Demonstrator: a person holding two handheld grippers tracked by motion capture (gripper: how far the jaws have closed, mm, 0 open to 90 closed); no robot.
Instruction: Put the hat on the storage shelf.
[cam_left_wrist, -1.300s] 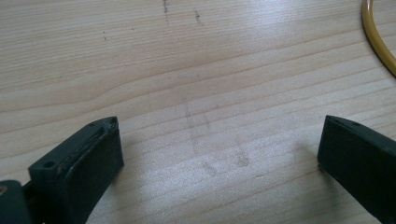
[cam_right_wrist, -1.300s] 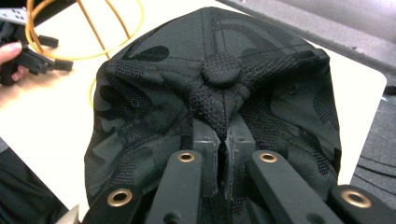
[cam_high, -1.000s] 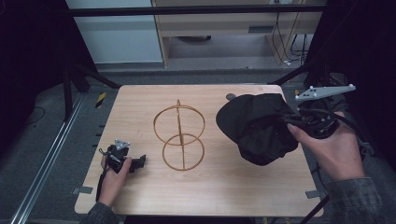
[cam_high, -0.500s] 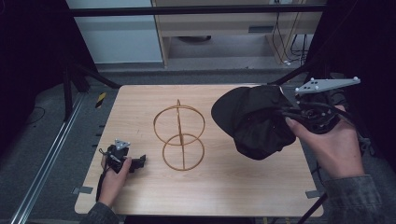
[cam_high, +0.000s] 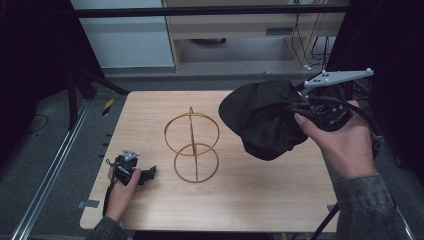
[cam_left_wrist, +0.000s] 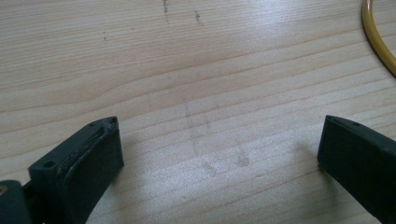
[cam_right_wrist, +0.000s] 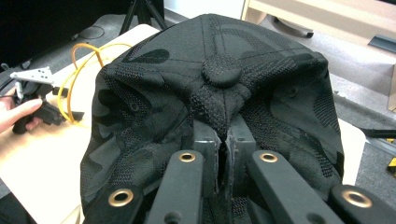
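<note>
Rt tool (cam_right_wrist: 226, 140) raised off table, pinching black cap (cam_high: 262, 117), palm-down.

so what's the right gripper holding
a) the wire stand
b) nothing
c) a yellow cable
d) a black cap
d: in the right gripper view the right gripper has its jaws pinched shut on the fabric of the black cap, which it holds up off the table beside the wire stand.

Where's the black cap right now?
In the high view the black cap hangs above the table's right side, pinched in the right gripper, just right of the gold wire stand.
</note>
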